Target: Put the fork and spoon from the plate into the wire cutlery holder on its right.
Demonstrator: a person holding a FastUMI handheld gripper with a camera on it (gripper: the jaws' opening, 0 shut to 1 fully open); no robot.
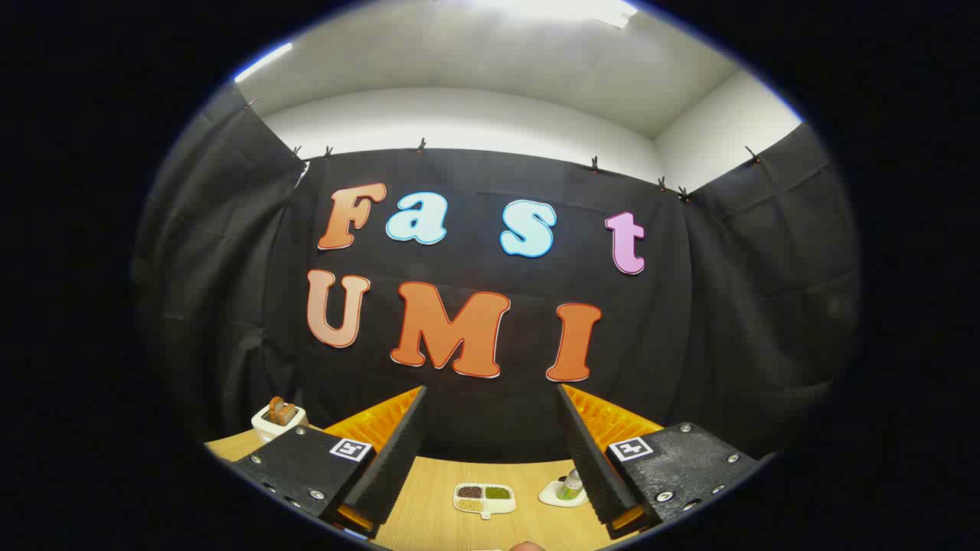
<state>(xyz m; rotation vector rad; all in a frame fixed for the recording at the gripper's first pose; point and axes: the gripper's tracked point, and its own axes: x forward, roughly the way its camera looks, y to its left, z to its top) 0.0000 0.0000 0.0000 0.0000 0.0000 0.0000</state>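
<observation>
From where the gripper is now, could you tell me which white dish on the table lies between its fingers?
The divided dish holding three piles; the small dish sits beside the right finger.

Divided dish [484, 498] on table [429, 520], between open gripper [490, 428] fingers.

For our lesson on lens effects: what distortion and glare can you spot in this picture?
Gripper view: fisheye bends the ceiling line and cloth wall; ceiling light blows out to white glare; wooden table evenly lit; open tongs and divided dish look sharp.
</observation>
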